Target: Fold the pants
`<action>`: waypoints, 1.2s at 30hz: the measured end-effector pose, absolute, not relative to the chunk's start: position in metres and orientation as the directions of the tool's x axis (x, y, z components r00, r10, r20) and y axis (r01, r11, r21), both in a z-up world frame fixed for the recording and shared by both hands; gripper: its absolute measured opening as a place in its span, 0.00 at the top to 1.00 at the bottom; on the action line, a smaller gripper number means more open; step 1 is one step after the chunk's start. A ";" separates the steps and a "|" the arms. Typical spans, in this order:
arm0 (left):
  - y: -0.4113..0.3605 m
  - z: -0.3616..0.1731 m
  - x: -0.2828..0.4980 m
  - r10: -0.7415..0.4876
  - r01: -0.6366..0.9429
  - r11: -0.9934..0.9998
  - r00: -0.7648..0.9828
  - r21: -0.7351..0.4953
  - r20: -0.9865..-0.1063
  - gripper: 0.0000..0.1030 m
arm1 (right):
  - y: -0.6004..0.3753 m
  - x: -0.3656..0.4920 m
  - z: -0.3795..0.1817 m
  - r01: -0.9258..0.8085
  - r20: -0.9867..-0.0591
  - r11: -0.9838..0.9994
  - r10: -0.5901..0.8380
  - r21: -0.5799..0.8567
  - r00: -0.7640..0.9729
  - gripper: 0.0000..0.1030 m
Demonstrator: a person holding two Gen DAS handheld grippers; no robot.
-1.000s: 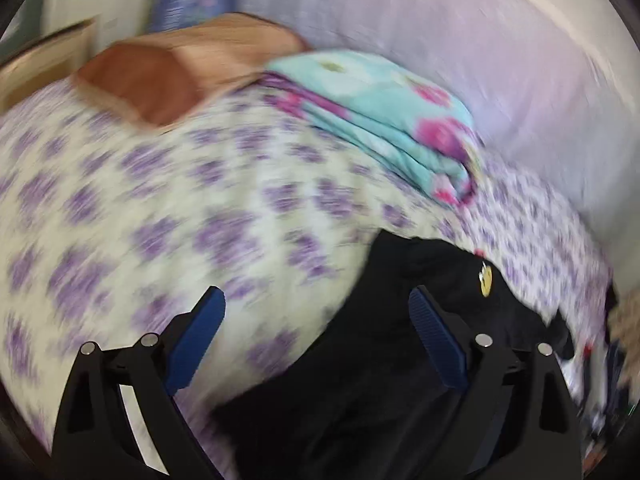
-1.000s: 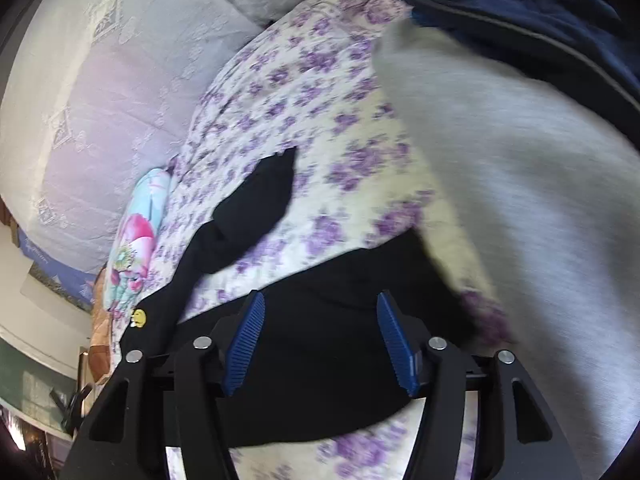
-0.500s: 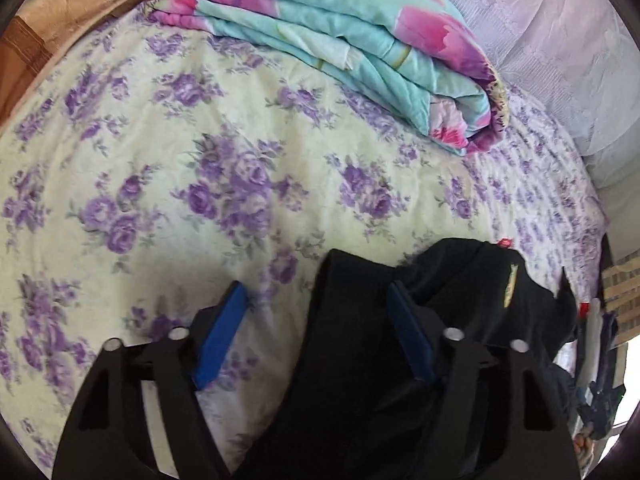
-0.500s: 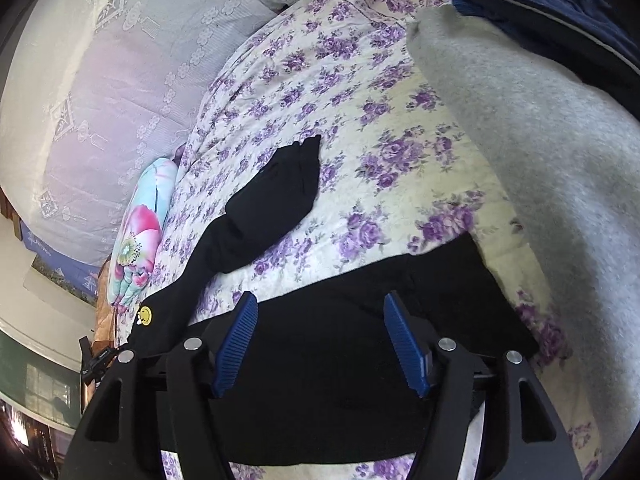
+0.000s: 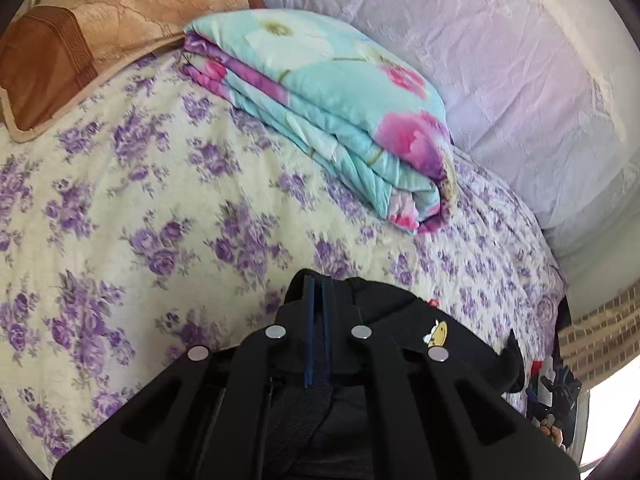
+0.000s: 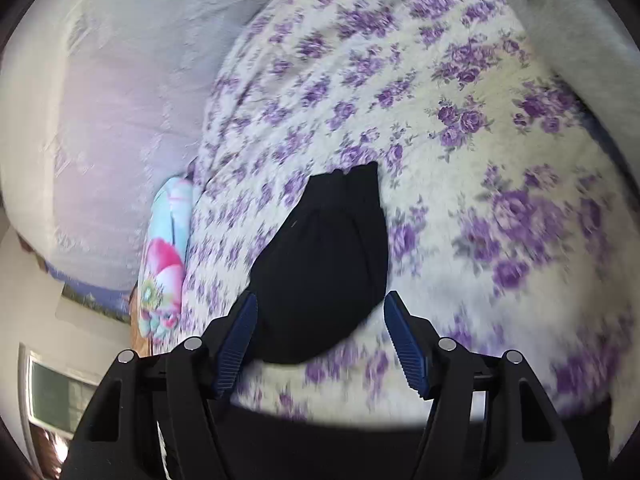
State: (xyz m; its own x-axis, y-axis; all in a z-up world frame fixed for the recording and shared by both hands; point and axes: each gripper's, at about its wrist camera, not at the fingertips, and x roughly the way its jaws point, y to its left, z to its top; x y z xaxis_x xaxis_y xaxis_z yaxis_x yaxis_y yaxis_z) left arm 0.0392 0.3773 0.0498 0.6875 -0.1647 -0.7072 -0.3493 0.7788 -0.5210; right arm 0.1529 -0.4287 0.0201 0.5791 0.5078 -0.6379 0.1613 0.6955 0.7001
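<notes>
Left gripper (image 5: pixel 318 300) is clamped on the pants (image 5: pixel 384 312); right gripper (image 6: pixel 320 332) gapes wide, a pant leg lying just ahead

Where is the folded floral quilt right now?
In the left wrist view the folded floral quilt lies on the purple-flowered bedsheet, between the brown pillow and the lavender wall covering.

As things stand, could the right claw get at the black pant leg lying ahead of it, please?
Probably yes. The right claw is open with nothing between its fingers, and the black pant leg lies flat on the floral bedsheet just ahead, uncovered.
</notes>
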 end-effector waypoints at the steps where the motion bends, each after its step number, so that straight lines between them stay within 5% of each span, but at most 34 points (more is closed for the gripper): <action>1: 0.378 0.054 0.038 -0.136 -0.368 0.779 0.692 -0.508 -0.709 1.00 | -0.427 0.163 0.017 0.176 -0.638 0.684 0.513 0.708 0.575 0.35; 5: 0.394 0.077 0.030 -0.079 -0.389 0.759 0.741 -0.523 -0.666 1.00 | -0.397 0.193 0.031 0.106 -0.640 0.716 0.535 0.690 0.552 0.34; 9: 0.389 0.073 0.033 -0.113 -0.381 0.775 0.700 -0.503 -0.705 1.00 | -0.329 0.221 0.056 -0.046 -0.754 0.893 0.404 0.447 0.518 0.35; 13: 0.358 0.051 0.040 -0.097 -0.370 0.835 0.632 -0.408 -0.769 1.00 | -0.299 0.262 0.036 -0.006 -0.858 0.963 0.243 0.270 0.452 0.36; 17: 0.347 0.026 0.048 -0.095 -0.383 0.843 0.584 -0.377 -0.806 0.84 | -0.279 0.278 -0.002 -0.041 -0.923 0.998 0.067 0.055 0.379 0.37; 18: 0.346 0.021 0.049 -0.090 -0.389 0.844 0.575 -0.369 -0.813 0.74 | -0.275 0.272 -0.004 -0.088 -0.914 0.996 0.041 0.006 0.403 0.47; 19: 0.346 0.019 0.049 -0.080 -0.395 0.846 0.570 -0.358 -0.818 0.68 | -0.274 0.266 -0.002 -0.118 -0.907 0.993 0.041 -0.010 0.420 0.75; 21: 0.345 0.015 0.049 -0.060 -0.398 0.853 0.567 -0.337 -0.822 0.52 | -0.294 0.250 0.007 -0.121 -0.895 0.991 0.105 0.058 0.434 0.91; 29: 0.335 0.008 0.053 -0.087 -0.342 0.883 0.552 -0.321 -0.829 0.43 | -0.425 0.122 0.047 0.038 -0.738 0.882 0.368 0.469 0.565 0.93; 30: 0.335 0.007 0.053 -0.087 -0.340 0.885 0.551 -0.318 -0.830 0.42 | -0.444 0.097 0.039 0.080 -0.736 0.863 0.373 0.499 0.565 0.87; 31: 0.334 0.006 0.054 -0.091 -0.338 0.886 0.548 -0.319 -0.832 0.42 | -0.458 0.079 0.027 0.128 -0.750 0.845 0.378 0.519 0.543 0.64; 32: 0.334 0.004 0.056 -0.096 -0.336 0.885 0.544 -0.321 -0.834 0.42 | -0.472 0.059 0.014 0.190 -0.766 0.822 0.381 0.537 0.518 0.54; 36: 0.333 0.000 0.060 -0.103 -0.334 0.887 0.530 -0.319 -0.842 0.40 | -0.507 -0.004 0.012 0.268 -0.717 0.758 0.350 0.595 0.603 0.52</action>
State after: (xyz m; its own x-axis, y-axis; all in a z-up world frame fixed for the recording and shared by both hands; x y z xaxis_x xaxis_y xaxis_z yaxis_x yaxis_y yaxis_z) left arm 0.0605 0.3328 -0.0002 0.5299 -0.1028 -0.8418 -0.3344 0.8869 -0.3188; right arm -0.0035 -0.5066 0.0121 0.6031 0.3495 -0.7170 0.2677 0.7580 0.5947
